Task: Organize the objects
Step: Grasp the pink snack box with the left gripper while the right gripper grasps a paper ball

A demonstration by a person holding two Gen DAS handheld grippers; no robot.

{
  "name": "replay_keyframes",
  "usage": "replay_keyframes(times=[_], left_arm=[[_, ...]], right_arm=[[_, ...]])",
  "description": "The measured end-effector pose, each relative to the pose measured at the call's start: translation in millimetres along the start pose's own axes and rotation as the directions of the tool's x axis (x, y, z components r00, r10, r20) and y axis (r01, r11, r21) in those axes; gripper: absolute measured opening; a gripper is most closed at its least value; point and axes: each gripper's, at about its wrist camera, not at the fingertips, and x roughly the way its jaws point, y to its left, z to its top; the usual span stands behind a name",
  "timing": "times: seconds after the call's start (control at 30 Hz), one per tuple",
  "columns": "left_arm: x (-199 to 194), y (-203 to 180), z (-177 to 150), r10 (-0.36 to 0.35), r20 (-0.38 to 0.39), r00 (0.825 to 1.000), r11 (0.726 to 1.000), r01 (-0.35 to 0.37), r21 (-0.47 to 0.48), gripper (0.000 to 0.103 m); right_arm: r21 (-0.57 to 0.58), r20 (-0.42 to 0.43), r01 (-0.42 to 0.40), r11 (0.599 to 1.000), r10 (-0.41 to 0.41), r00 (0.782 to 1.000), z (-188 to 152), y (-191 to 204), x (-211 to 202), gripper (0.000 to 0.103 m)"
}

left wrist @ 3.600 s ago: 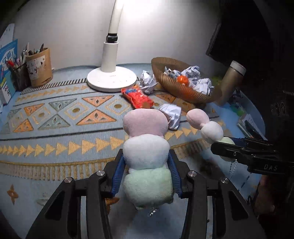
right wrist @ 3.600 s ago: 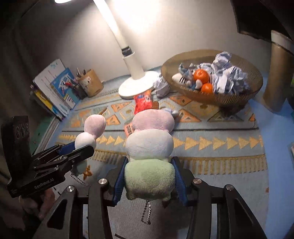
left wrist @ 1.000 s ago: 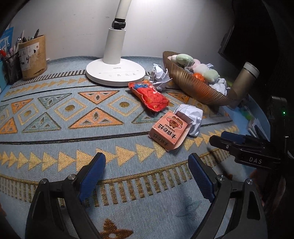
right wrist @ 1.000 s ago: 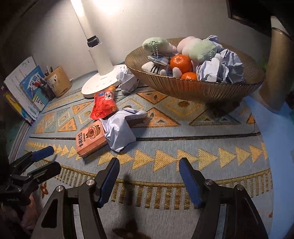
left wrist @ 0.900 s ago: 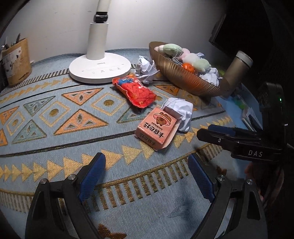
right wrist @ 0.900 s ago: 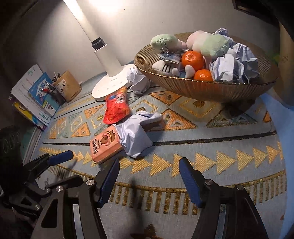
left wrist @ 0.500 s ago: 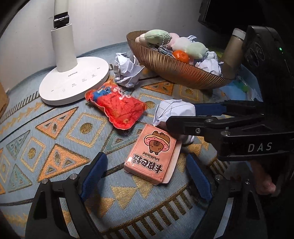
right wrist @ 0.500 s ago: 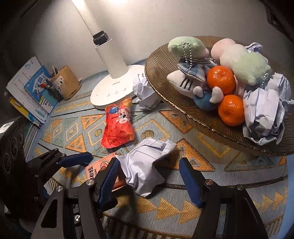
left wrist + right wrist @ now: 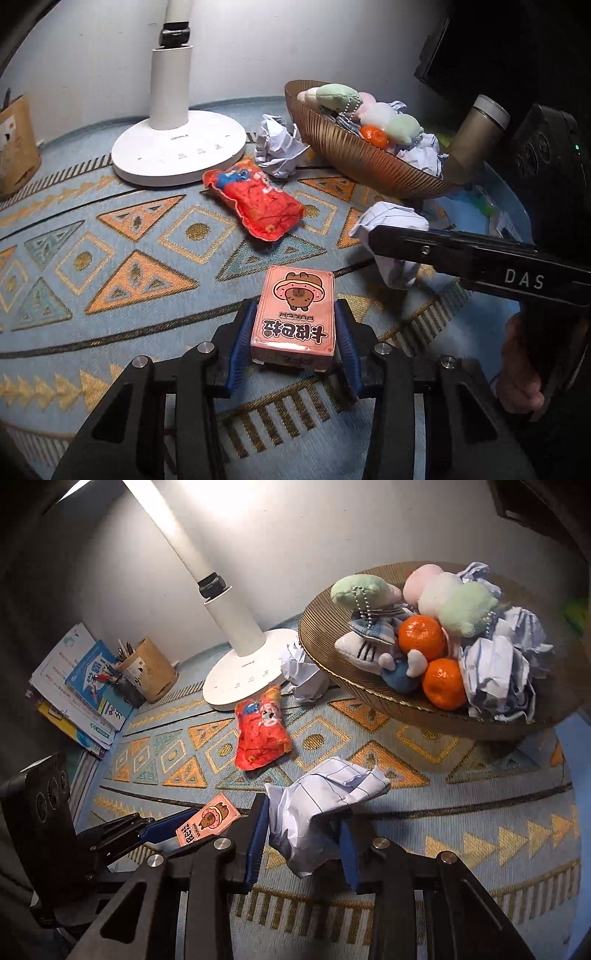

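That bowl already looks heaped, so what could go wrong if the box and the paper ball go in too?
The bowl is piled with plush toys, oranges and paper, so additions may roll an orange out. The left gripper, jaws closing, holds only the near end of the pink box; it might tip. The crumpled paper in the right gripper is soft and could slip.

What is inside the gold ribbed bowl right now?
The bowl holds plush toys, two oranges, a small sneaker charm and crumpled paper. Whatever lies beneath that pile is covered.
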Motion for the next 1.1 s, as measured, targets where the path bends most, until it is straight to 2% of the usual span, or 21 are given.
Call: replay_keyframes(times=[0.1, 0.23, 0.33, 0.37, 0.43, 0.53, 0.63, 0.73, 0.83, 0.9, 0.97, 1.0, 1.1], left_arm=[[-13, 10, -13, 0.043, 0.038, 0.998, 0.997, -0.041, -0.061, 0.039], [-11, 28, -26, 0.0, 0.055, 0.999, 0.987, 0.009, -0.163, 0.039], [-19, 33, -27, -0.029, 0.1, 0.995, 0.983, 0.047, -0.18, 0.039], [-18, 34, -27, -0.039, 0.1, 0.994, 0.981, 0.057, -0.187, 0.039], [-19, 37, -29, -0.053, 0.103, 0.993, 0.976, 0.073, -0.204, 0.039], [-21, 35, -30, -0.047, 0.122, 0.991, 0.978, 0.071, -0.196, 0.039], [-20, 29, -31, -0.016, 0.123, 0.992, 0.985, 0.037, -0.169, 0.039], [-20, 21, -31, 0.016, 0.126, 0.992, 0.991, 0.001, -0.134, 0.039], [-18, 17, -30, 0.043, 0.117, 0.992, 0.993, -0.03, -0.111, 0.039], [-13, 13, -30, 0.079, 0.09, 0.993, 0.993, -0.07, -0.095, 0.039], [-11, 9, -30, 0.097, 0.088, 0.991, 0.993, -0.091, -0.071, 0.039], [-11, 8, -30, 0.1, 0.085, 0.991, 0.993, -0.095, -0.063, 0.039], [-10, 9, -30, 0.096, 0.077, 0.992, 0.994, -0.091, -0.064, 0.04]], right_arm=[[0.054, -0.028, -0.061, 0.997, 0.063, 0.998, -13, -2, -3, 0.035], [-0.02, -0.085, 0.01, 1.0, -0.011, 0.996, -28, 3, -1, 0.038], [-0.095, -0.109, 0.037, 0.995, -0.048, 0.993, -44, 3, -11, 0.055], [-0.117, -0.098, 0.06, 0.991, -0.072, 0.993, -49, 2, -17, 0.067], [-0.144, -0.084, 0.099, 0.985, -0.112, 0.99, -57, -3, -26, 0.071], [-0.135, -0.079, 0.111, 0.985, -0.123, 0.989, -61, -11, -33, 0.071], [-0.102, -0.082, 0.081, 0.991, -0.089, 0.993, -58, -10, -30, 0.071], [-0.109, -0.094, 0.124, 0.986, -0.134, 0.986, -55, 1, -14, 0.071], [-0.117, -0.088, 0.163, 0.98, -0.173, 0.981, -53, 8, -1, 0.064], [-0.115, -0.068, 0.178, 0.977, -0.186, 0.98, -50, 10, 1, 0.05], [-0.104, -0.061, 0.165, 0.981, -0.172, 0.983, -47, 9, 2, 0.044], [-0.109, -0.056, 0.168, 0.98, -0.175, 0.983, -47, 10, 3, 0.035], [-0.118, -0.047, 0.165, 0.979, -0.172, 0.984, -48, 10, 3, 0.035]])
